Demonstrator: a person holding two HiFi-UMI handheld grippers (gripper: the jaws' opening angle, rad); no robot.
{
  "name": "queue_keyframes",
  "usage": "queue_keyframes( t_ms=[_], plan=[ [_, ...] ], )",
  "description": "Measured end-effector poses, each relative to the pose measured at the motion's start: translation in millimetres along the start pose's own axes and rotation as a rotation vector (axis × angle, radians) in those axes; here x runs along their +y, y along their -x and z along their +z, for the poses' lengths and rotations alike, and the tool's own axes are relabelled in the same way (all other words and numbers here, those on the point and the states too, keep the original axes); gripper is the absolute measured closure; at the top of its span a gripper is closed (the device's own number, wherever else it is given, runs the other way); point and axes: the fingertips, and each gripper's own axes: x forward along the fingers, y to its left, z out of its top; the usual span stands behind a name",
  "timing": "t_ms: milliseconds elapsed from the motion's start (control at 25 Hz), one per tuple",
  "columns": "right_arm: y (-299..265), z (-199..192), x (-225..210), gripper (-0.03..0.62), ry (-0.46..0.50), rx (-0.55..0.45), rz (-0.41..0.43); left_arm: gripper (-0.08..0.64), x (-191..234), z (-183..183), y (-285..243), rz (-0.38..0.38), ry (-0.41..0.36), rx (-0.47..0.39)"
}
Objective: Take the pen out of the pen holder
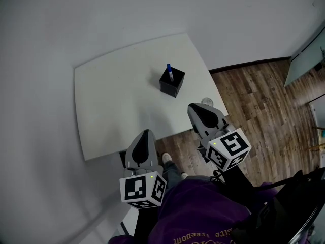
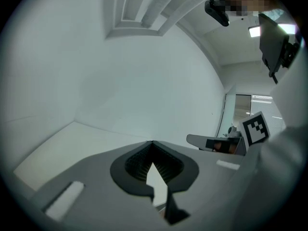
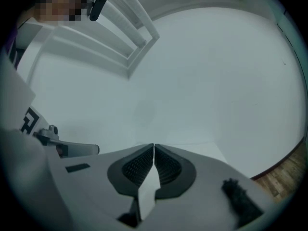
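Observation:
A black square pen holder [image 1: 172, 82] stands on the white table [image 1: 117, 105], toward its far right part, with a blue pen [image 1: 169, 71] sticking up out of it. My left gripper [image 1: 145, 132] hovers at the table's near edge, shut and empty; in its own view the jaws [image 2: 152, 142] meet at the tips. My right gripper [image 1: 194, 107] hangs by the table's right near corner, below the holder, also shut with nothing in it [image 3: 153, 146]. Neither gripper view shows the holder or pen.
Brown wooden floor [image 1: 264, 105] lies right of the table. White walls [image 1: 76, 19] stand behind and left of it. A person's purple top [image 1: 198, 212] and a shoe [image 1: 166, 158] show below the grippers. A glass panel [image 1: 304, 60] stands at far right.

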Motion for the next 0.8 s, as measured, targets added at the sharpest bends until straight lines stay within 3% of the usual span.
queue_keyframes(
  t_ms=[320,800],
  plan=[
    [-45.4,5.3,-17.1,0.581,0.01,0.003,-0.061,0.552,28.5,11.8,-34.5,-0.024,0.002,0.001],
    [-83.3,2.1,-43.7,0.581,0.003,0.043,-0.073,0.552,45.8,15.8,-65.0,-0.009,0.021,0.014]
  ],
)
